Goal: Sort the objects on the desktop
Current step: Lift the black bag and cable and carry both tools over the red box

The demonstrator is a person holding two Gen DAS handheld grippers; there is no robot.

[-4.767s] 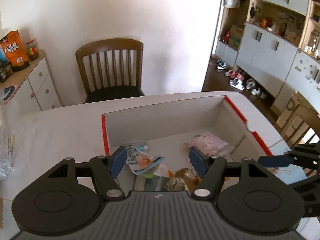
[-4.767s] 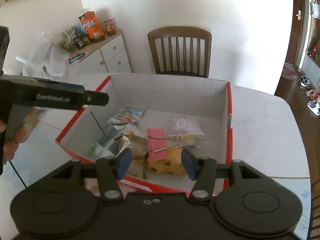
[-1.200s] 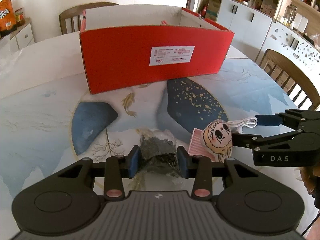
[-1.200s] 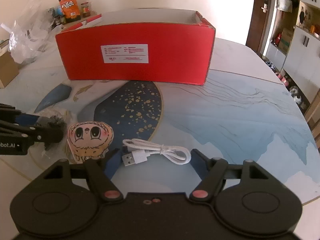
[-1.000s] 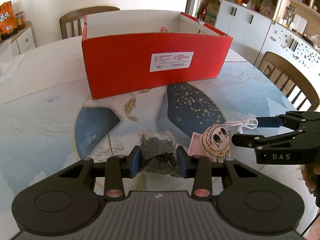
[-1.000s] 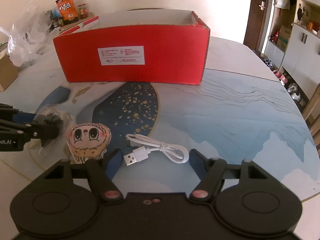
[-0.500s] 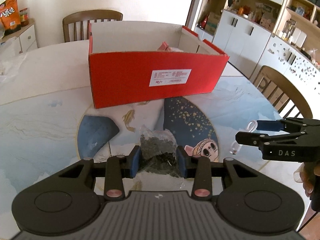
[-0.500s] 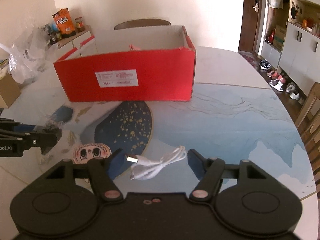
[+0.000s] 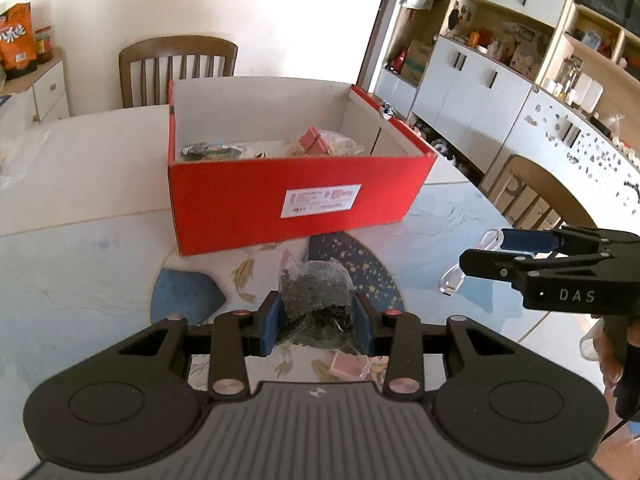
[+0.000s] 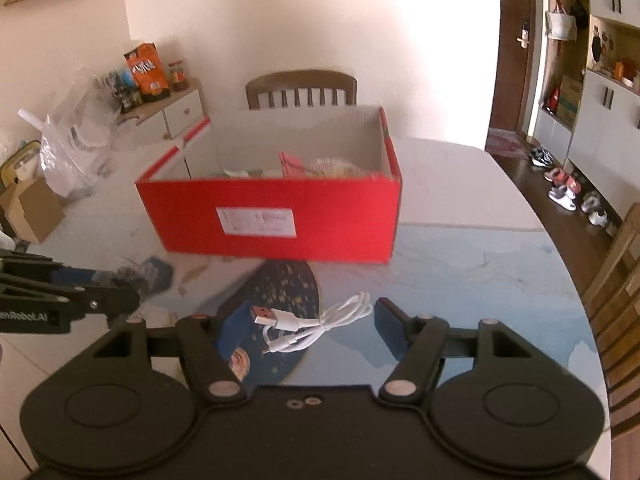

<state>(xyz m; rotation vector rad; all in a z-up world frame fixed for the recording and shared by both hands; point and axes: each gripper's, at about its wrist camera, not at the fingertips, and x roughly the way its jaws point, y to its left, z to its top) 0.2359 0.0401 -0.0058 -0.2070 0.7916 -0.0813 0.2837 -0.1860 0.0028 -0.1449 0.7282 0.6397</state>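
Note:
My left gripper [image 9: 316, 322] is shut on a clear bag of dark dried leaves [image 9: 316, 296] and holds it above the table in front of the red box [image 9: 296, 200]. The box is open and holds several packets. My right gripper [image 10: 308, 322] stands wide, with a coiled white USB cable [image 10: 316, 326] hanging between its fingers above the table; it seems held at the left finger, but the grip is unclear. The right gripper also shows in the left wrist view [image 9: 520, 252], with the cable [image 9: 468, 260] at its tips. A cartoon-face pouch [image 10: 239, 362] lies on the table below.
A pink packet [image 9: 348, 364] lies under the left gripper. A wooden chair [image 9: 178, 68] stands behind the table, another chair [image 9: 524, 196] at the right. A side cabinet [image 10: 168, 116] with bottles and a plastic bag [image 10: 72, 148] stand at the left. The table edge [image 10: 580, 292] curves at the right.
Both grippers have risen and moved toward the red box. The left lifted the leaf bag off the table. The right lifted the white cable off the table.

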